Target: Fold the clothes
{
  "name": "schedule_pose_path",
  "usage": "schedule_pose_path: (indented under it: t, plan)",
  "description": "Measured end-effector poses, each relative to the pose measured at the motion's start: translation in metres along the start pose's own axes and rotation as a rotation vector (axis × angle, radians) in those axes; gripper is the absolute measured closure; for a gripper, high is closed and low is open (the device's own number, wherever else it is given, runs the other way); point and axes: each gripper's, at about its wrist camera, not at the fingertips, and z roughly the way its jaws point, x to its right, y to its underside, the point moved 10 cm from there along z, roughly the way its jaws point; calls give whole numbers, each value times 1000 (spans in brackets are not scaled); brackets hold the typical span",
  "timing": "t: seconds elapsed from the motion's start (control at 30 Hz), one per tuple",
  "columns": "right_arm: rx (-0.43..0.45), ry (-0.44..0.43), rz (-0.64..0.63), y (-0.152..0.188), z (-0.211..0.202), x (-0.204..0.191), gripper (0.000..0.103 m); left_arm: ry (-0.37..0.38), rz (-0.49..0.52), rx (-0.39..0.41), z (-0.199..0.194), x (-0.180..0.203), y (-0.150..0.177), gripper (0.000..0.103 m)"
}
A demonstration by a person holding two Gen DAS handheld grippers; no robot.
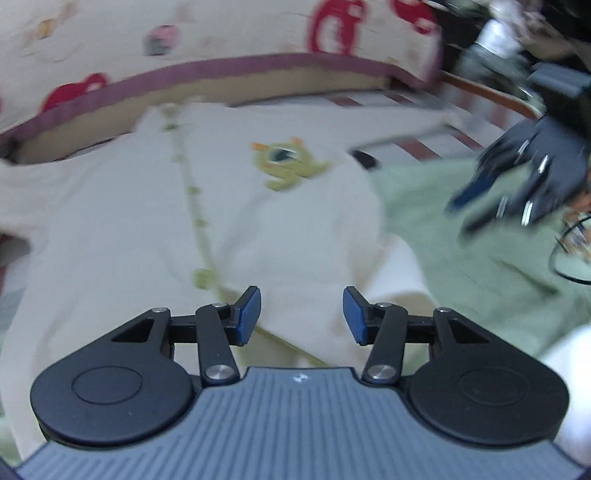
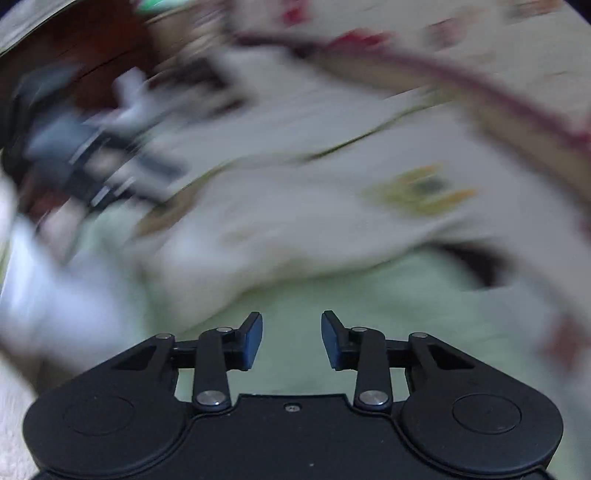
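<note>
Cream garment lay spread on green sheet | left hand-held gripper and right hand-held gripper both released, empty | risk: grabbing sheet underneath with garment's edge.

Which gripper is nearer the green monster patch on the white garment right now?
Left, though blur makes it a rough call. The left gripper hovers over the white garment below the patch. The right gripper is off it, over the green cloth.

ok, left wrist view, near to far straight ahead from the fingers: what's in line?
Left gripper, fingers open → white garment with its green monster patch → purple-edged border → cream fabric with red print.
</note>
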Motion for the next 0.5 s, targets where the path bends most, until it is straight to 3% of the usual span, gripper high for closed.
schedule_pose_path:
  t: [0.1, 0.17, 0.2, 0.27, 0.3, 0.33, 0.37, 0.4, 0.47, 0.5]
  plan:
    - [6, -91, 74, 7, 25, -18, 57, 104, -22, -2, 5, 16, -3, 49]
    - [11, -154, 128, 12, 40, -27, 36, 161, -58, -11, 15, 25, -7, 44]
    - [11, -159, 135, 10, 47, -25, 35, 175, -62, -33, 24, 30, -8, 42]
    - [34, -118, 138, 6, 58, -24, 35, 122, -21, -74, 42, 35, -6, 42]
    - [49, -131, 186, 4, 64, -23, 35, 59, 22, -90, 50, 35, -5, 44]
    - [64, -143, 234, 2, 70, -22, 35, -4, 65, -107, 58, 34, -5, 50]
    - [79, -153, 280, -1, 76, -20, 36, -28, 100, -111, 62, 35, -7, 80]
    - [88, -124, 288, -2, 83, -18, 38, -34, 101, -91, 61, 35, -13, 100]
    - [113, -61, 277, -6, 89, -15, 73, -34, 89, -56, 55, 33, -22, 101]
    - [128, -29, 258, -8, 88, -15, 83, -27, 79, -43, 51, 31, -23, 101]
